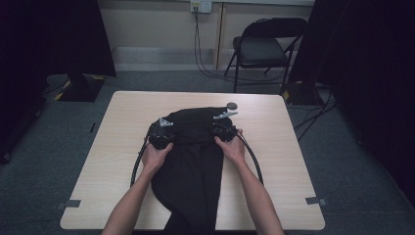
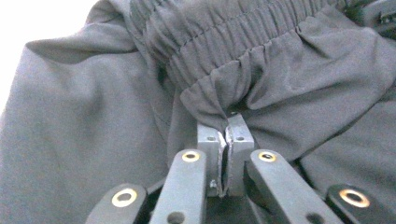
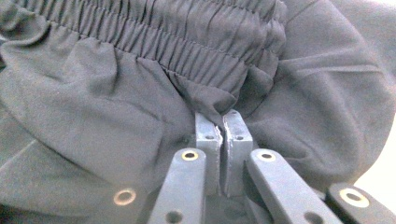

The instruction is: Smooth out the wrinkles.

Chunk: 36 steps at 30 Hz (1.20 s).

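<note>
A pair of dark trousers point(image 1: 192, 161) lies lengthwise down the middle of the table, its gathered elastic waistband point(image 2: 219, 42) at the far end. My left gripper point(image 1: 162, 135) sits at the waist's left side and is shut on a fold of the cloth, which is pinched between its pads point(image 2: 226, 122). At the right side of the waist my right gripper point(image 1: 222, 129) is shut on another fold just below the waistband point(image 3: 177, 42), cloth squeezed between its pads point(image 3: 222, 119). The trouser legs hang over the near table edge.
The light wooden table point(image 1: 293, 161) has bare room left and right of the trousers. A small dark round object point(image 1: 232, 105) lies just beyond the waist. A folding chair point(image 1: 264, 46) stands behind the table, black curtains at both sides.
</note>
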Available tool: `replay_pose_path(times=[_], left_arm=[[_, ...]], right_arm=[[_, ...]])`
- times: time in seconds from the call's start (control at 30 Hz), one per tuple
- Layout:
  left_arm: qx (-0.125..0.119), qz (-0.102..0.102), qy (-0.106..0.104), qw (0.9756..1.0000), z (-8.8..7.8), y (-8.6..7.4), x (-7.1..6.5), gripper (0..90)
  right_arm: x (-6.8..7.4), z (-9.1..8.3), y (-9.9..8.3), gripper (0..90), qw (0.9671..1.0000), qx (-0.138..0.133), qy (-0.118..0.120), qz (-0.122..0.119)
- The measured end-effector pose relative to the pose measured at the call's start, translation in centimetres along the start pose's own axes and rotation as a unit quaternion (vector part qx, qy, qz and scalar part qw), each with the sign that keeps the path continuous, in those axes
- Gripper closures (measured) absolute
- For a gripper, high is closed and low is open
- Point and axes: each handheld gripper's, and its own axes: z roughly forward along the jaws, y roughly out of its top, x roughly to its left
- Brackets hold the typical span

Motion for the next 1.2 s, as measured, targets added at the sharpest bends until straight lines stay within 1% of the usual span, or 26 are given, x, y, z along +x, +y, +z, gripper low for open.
replay_pose_path(times=[0.03,0.13,0.2,0.23,0.27,0.33,0.4,0.43,0.5,0.57,0.6,0.63,0.67,0.7,0.73,0.77,0.8,0.83,0.87,0.9,0.93,0.97,1.03,1.1,1.17,1.2], left_arm=[[-0.002,-0.005,-0.007,1.0,0.0,0.0,0.2,87.6],[-0.007,-0.003,-0.025,0.9997,-0.5,0.1,0.6,87.8],[-0.025,-0.017,-0.035,0.9989,-1.4,0.6,1.1,87.9],[-0.039,-0.026,-0.043,0.998,-2.0,1.2,1.1,88.0],[-0.045,-0.021,-0.043,0.9978,-2.4,1.6,1.1,88.0],[-0.057,0.001,-0.044,0.9974,-3.9,3.1,1.0,88.0],[-0.083,0.012,-0.044,0.9955,-5.9,4.8,0.8,88.0],[-0.099,0.011,-0.048,0.9939,-7.0,5.7,0.7,88.0],[-0.127,0.019,-0.055,0.9902,-9.7,7.4,0.4,87.9],[-0.149,0.042,-0.054,0.9864,-12.7,9.0,-0.3,88.0],[-0.161,0.043,-0.061,0.9841,-13.8,9.4,-0.5,87.9],[-0.177,0.047,-0.07,0.9806,-15.2,9.7,-0.9,87.9],[-0.185,0.05,-0.076,0.9784,-16.4,9.9,-1.4,88.0],[-0.189,0.06,-0.076,0.9772,-17.7,9.7,-2.0,88.0],[-0.186,0.07,-0.074,0.9772,-18.4,9.3,-2.6,87.9],[-0.179,0.075,-0.064,0.9789,-19.0,8.7,-3.2,87.9],[-0.174,0.079,-0.065,0.9794,-19.3,8.1,-3.7,87.9],[-0.169,0.084,-0.084,0.9785,-19.6,7.0,-4.3,87.9],[-0.162,0.09,-0.093,0.9783,-19.7,5.7,-4.9,88.0],[-0.149,0.087,-0.096,0.9802,-19.6,4.3,-5.3,88.0],[-0.126,0.087,-0.106,0.9825,-19.3,2.9,-5.7,88.0],[-0.109,0.088,-0.113,0.9837,-18.9,1.5,-6.0,88.0],[-0.077,0.086,-0.132,0.9845,-18.1,-1.5,-6.4,88.0],[-0.042,0.068,-0.15,0.9855,-17.0,-4.0,-6.6,87.9],[0.001,0.075,-0.16,0.9843,-15.7,-6.0,-6.9,87.9],[0.027,0.071,-0.17,0.9825,-14.9,-6.9,-7.0,87.9]], right_arm=[[0.0,0.1,0.1,87.3,1.0,-0.002,0.0,0.002],[-0.2,0.0,-0.1,87.3,0.9999,-0.008,0.007,0.013],[-0.1,-0.6,0.0,87.3,0.9999,-0.011,0.012,0.0],[-0.1,-1.0,0.1,87.3,0.9997,-0.017,0.018,0.005],[-0.3,-1.7,0.6,87.3,0.9991,-0.031,0.027,0.013],[-0.4,-3.0,1.6,87.3,0.9985,-0.044,0.031,0.009],[-0.5,-5.0,3.0,87.3,0.9968,-0.072,0.032,0.006],[-0.5,-6.1,3.8,87.3,0.9957,-0.085,0.037,0.004],[-0.3,-8.5,5.4,87.3,0.9925,-0.115,0.043,0.001],[-0.1,-11.4,6.8,87.3,0.9861,-0.156,0.058,0.002],[0.2,-13.2,7.5,87.4,0.9821,-0.176,0.067,-0.001],[0.5,-14.2,7.8,87.4,0.9796,-0.188,0.072,-0.006],[0.9,-15.6,8.0,87.4,0.9768,-0.199,0.079,-0.01],[1.3,-16.9,8.0,87.4,0.9735,-0.211,0.087,-0.017],[1.9,-18.2,7.7,87.4,0.9715,-0.216,0.094,-0.025],[2.4,-19.0,7.3,87.4,0.9721,-0.211,0.095,-0.036],[2.9,-19.7,6.6,87.4,0.9718,-0.208,0.1,-0.047],[3.3,-20.0,6.0,87.4,0.9718,-0.205,0.105,-0.052],[3.8,-20.3,5.2,87.4,0.9737,-0.193,0.107,-0.055],[4.1,-20.5,4.1,87.4,0.9745,-0.185,0.114,-0.057],[4.4,-20.6,2.9,87.4,0.9745,-0.179,0.123,-0.057],[4.8,-20.5,1.7,87.4,0.9764,-0.164,0.129,-0.056],[5.4,-19.9,-0.9,87.4,0.9791,-0.136,0.143,-0.051],[6.3,-19.1,-3.4,87.3,0.9817,-0.107,0.148,-0.054],[7.1,-17.8,-5.7,87.4,0.9839,-0.072,0.153,-0.058],[7.3,-17.1,-6.8,87.4,0.984,-0.057,0.161,-0.051]])
